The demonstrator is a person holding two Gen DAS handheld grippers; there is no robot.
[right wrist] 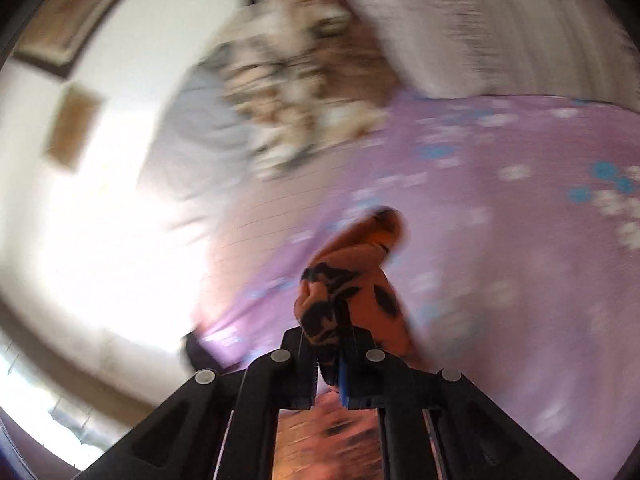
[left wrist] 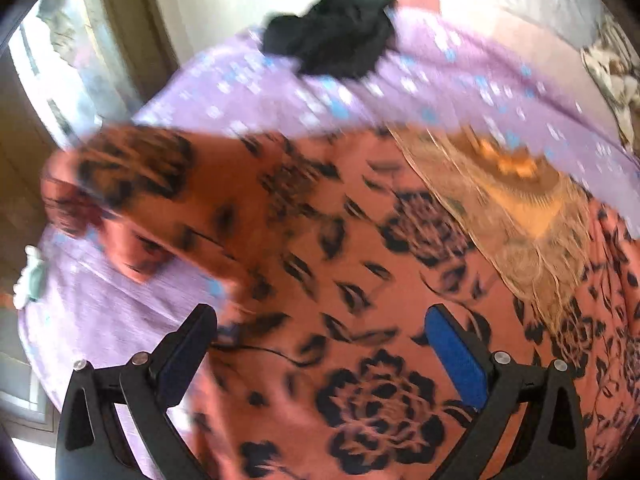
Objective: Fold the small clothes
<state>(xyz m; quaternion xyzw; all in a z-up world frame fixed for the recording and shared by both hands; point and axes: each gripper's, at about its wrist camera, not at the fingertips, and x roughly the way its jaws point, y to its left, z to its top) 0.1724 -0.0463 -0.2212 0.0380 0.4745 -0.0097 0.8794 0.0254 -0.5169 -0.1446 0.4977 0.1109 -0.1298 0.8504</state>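
Observation:
An orange garment with black flower print (left wrist: 320,264) lies spread over a purple flowered bedsheet (left wrist: 280,96) in the left wrist view, its left end bunched up. A tan patterned panel (left wrist: 508,216) shows on its upper right part. My left gripper (left wrist: 324,336) hovers above the garment, open, with nothing between its fingers. In the right wrist view my right gripper (right wrist: 330,338) is shut on a bunched fold of the orange garment (right wrist: 352,280), which sticks up past the fingertips above the purple sheet (right wrist: 500,240). Both views are blurred.
A crumpled black garment (left wrist: 336,32) lies at the far side of the bed. A brown and cream patterned cloth (right wrist: 296,108) and a pale pillow (right wrist: 480,20) lie beyond the right gripper. A window and wooden frame (left wrist: 60,80) stand to the left.

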